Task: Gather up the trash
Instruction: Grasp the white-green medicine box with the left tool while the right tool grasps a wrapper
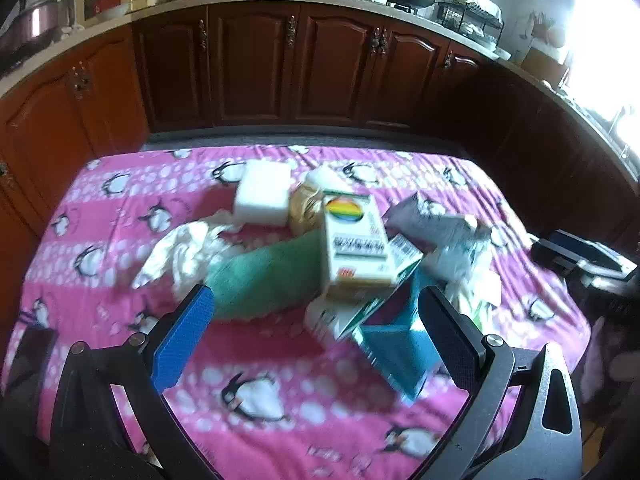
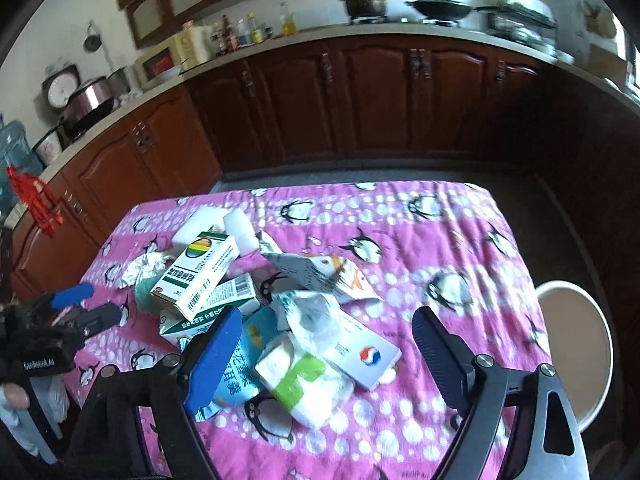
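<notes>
Trash pile (image 2: 260,312) sat heaped mid-worktop (image 2: 460,240), ready for collection.
Left tool (image 1: 316,312) and right tool (image 2: 324,340) gaped empty, pile at 12 o'clock.

I counted two white foam blocks (image 2: 240,230), two green-and-white cartons (image 2: 196,276), and one crumpled tissue (image 2: 146,266).

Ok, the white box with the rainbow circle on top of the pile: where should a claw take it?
Grip the rainbow box across its two long narrow sides, near the middle, coming from above. It lies tilted on top of the other boxes, so those sides look free. The open right claw seems wide enough.
</notes>
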The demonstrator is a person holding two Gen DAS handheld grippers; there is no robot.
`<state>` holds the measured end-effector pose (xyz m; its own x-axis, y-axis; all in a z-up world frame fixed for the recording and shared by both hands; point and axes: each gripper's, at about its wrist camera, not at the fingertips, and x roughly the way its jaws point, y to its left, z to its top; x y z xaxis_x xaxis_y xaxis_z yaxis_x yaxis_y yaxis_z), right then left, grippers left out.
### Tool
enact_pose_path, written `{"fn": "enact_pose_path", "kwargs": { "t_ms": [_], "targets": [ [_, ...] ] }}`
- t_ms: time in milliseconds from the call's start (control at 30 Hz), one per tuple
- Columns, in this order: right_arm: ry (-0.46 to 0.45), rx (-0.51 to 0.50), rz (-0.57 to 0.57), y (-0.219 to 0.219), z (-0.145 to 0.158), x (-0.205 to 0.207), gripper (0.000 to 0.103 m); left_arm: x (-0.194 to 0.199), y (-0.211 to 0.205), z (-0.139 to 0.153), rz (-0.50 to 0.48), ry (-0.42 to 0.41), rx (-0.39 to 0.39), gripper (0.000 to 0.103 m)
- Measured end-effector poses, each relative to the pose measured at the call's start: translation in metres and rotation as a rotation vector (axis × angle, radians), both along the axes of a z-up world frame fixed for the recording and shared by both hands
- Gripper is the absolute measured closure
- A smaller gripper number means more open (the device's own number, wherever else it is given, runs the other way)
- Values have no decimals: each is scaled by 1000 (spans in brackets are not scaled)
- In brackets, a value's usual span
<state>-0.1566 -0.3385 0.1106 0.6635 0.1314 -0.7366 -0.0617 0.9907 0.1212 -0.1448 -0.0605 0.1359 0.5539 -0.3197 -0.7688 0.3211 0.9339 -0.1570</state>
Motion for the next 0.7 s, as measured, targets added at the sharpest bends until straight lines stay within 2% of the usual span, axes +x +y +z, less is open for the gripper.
{"fn": "enact_pose_path", "kwargs": {
  "t_ms": [133, 267, 367, 467, 500, 600, 700],
  "targets": [
    [47, -62, 107, 14, -5, 35, 18, 24, -15, -3, -4, 47, -9, 2],
    [124, -69, 218, 23, -15, 66, 26, 41, -30, -13, -15, 63, 61, 2],
    [170, -138, 285, 35, -26, 85, 27, 53, -38, -24, -28, 88, 101, 2],
    [230, -157, 330, 39, -43, 104, 39, 65, -45, -34, -32, 117, 132, 2],
    [257, -148, 340, 39, -50, 111, 48, 67, -47, -37, -34, 125, 141, 2],
    [287, -133, 336, 33, -60, 122, 63, 74, -51, -43, -49, 141, 166, 11],
    [278, -92, 315, 26, -62, 125, 81, 80, -51, -48, -62, 169, 155, 37]
  ]
}}
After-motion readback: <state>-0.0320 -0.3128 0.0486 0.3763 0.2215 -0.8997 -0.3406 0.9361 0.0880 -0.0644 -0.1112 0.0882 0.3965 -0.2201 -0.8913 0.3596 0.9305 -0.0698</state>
